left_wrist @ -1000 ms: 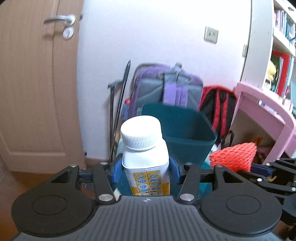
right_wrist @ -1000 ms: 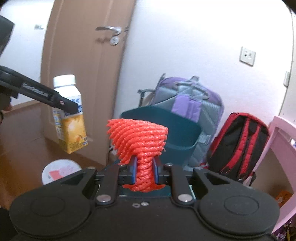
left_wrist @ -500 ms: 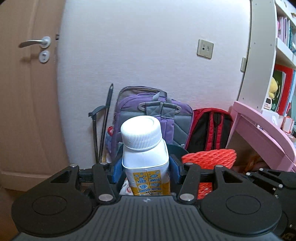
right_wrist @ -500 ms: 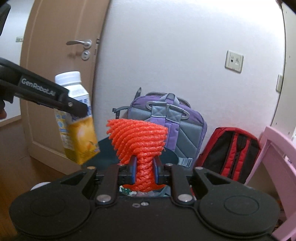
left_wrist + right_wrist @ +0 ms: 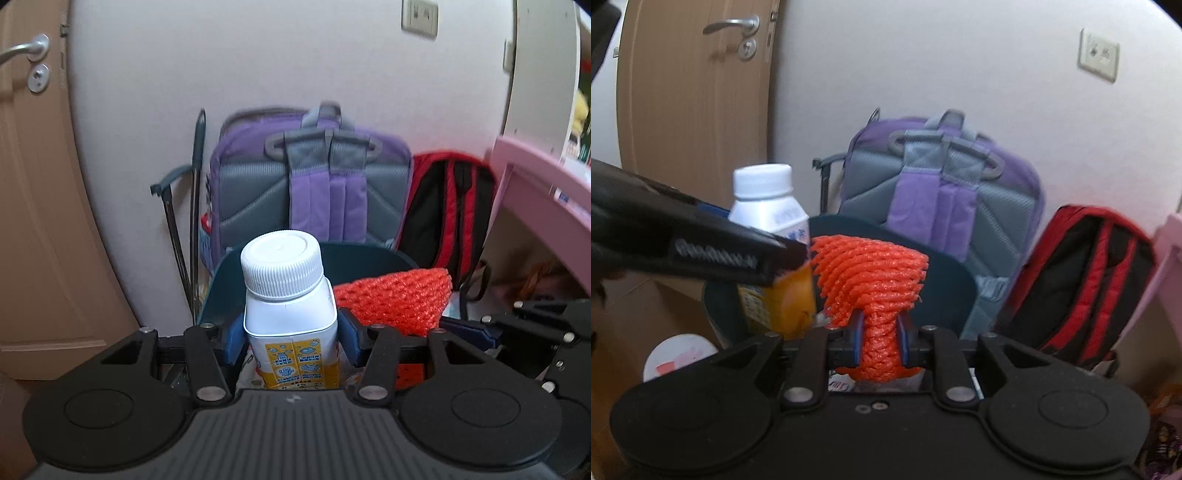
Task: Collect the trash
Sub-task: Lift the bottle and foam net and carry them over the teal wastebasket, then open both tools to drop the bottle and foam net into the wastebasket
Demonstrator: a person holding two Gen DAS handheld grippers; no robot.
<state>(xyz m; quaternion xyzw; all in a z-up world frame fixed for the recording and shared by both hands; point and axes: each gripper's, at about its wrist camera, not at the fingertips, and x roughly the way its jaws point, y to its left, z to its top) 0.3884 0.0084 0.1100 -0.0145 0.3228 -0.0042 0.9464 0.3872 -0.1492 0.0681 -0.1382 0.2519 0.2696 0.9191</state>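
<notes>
In the left wrist view, the left hand-held gripper [image 5: 291, 338] is clamped on a white-capped drink carton [image 5: 291, 314], its blue pads pressing the carton's two sides. The carton stands upright between the fingers, just in front of the near rim of a dark teal bin [image 5: 221, 291] on the floor. To the right, an orange foam net [image 5: 397, 297] hangs over the bin, held by the right hand-held gripper [image 5: 465, 328], which enters from the right edge. Behind the bin a purple backpack [image 5: 314, 184] leans on the wall, with a red and black backpack [image 5: 447, 210] to its right and a pink desk [image 5: 535, 184] at far right. A wooden door [image 5: 37, 203] fills the left.

In the right wrist view, the right hand-held gripper [image 5: 880, 347] is clamped on the narrow lower part of the orange foam net [image 5: 871, 277], whose wide top flares above the fingers. The left hand-held gripper [image 5: 783, 258] reaches in from the left with the carton [image 5: 772, 229], just beside the net and over the bin [image 5: 945, 284]. A white round lid [image 5: 677, 356] lies on the floor at lower left.
</notes>
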